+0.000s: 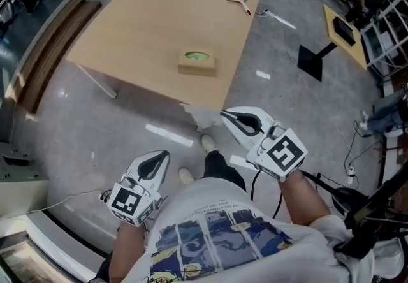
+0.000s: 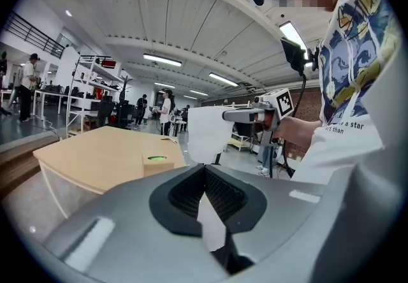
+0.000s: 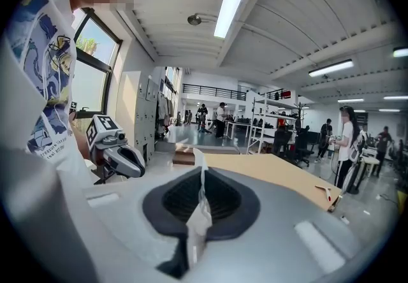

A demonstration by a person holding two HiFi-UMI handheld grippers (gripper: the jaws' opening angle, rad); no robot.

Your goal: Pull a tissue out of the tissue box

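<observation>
A tan tissue box (image 1: 196, 62) with a green-rimmed opening stands on the wooden table (image 1: 146, 20), near its front edge. My right gripper (image 1: 224, 115) is held in the air just off that edge, shut on a white tissue (image 1: 201, 116) that hangs free of the box. In the right gripper view the tissue (image 3: 201, 208) runs down between the closed jaws. From the left gripper view the same tissue (image 2: 207, 132) droops from the right gripper (image 2: 225, 115). My left gripper (image 1: 165, 155) is lower and nearer my body, jaws together and holding nothing, pointing toward the table.
A red-and-white tool (image 1: 240, 2) lies at the table's far corner. A black stand base (image 1: 312, 58) sits on the floor to the right, with long boards (image 1: 51, 52) on the left. Shelving and several people stand far off (image 3: 344, 135).
</observation>
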